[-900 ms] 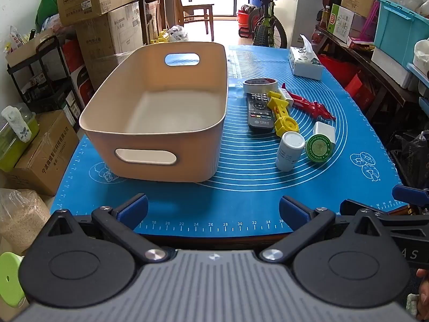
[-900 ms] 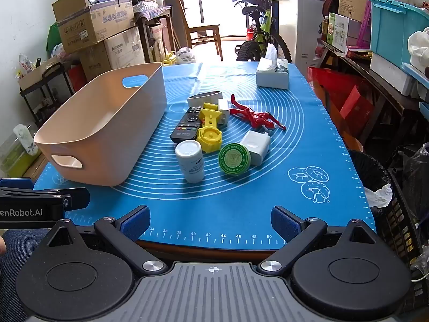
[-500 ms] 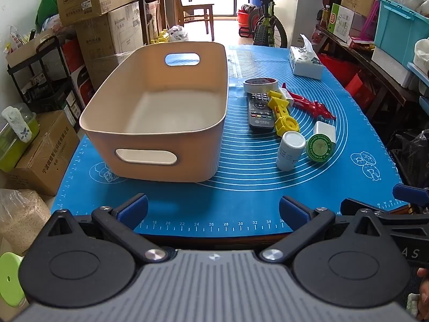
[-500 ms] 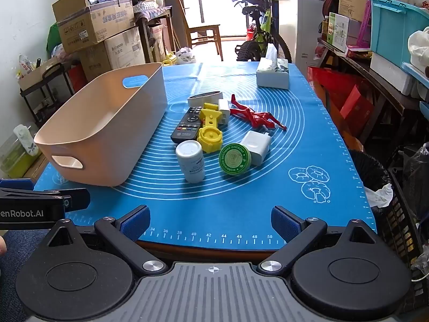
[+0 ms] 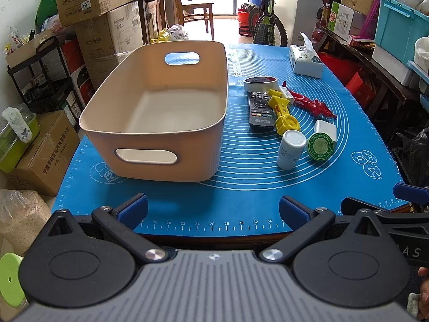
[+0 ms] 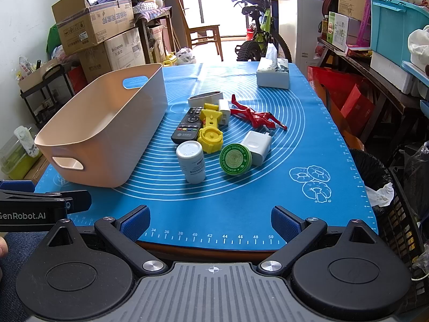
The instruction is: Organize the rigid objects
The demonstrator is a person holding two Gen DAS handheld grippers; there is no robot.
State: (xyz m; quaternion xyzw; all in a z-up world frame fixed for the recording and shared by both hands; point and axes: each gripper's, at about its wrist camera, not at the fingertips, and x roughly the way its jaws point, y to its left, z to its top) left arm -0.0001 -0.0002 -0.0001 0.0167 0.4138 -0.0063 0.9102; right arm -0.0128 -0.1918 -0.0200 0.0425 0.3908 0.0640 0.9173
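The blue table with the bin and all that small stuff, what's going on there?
A person holds a hand-held gripper in each hand at the near edge of the blue mat. The left hand-held gripper and right hand-held gripper are both open and hold nothing. The beige bin is empty. Beside it, on the mat, lie a remote, a yellow tool, a white bottle, a green tin, a white charger, a tape roll and a red toy. Nothing has been sorted yet.

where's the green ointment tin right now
In the right wrist view the green ointment tin is tilted on edge on the blue mat, leaning against the white charger, right of the white bottle and below the yellow tool.
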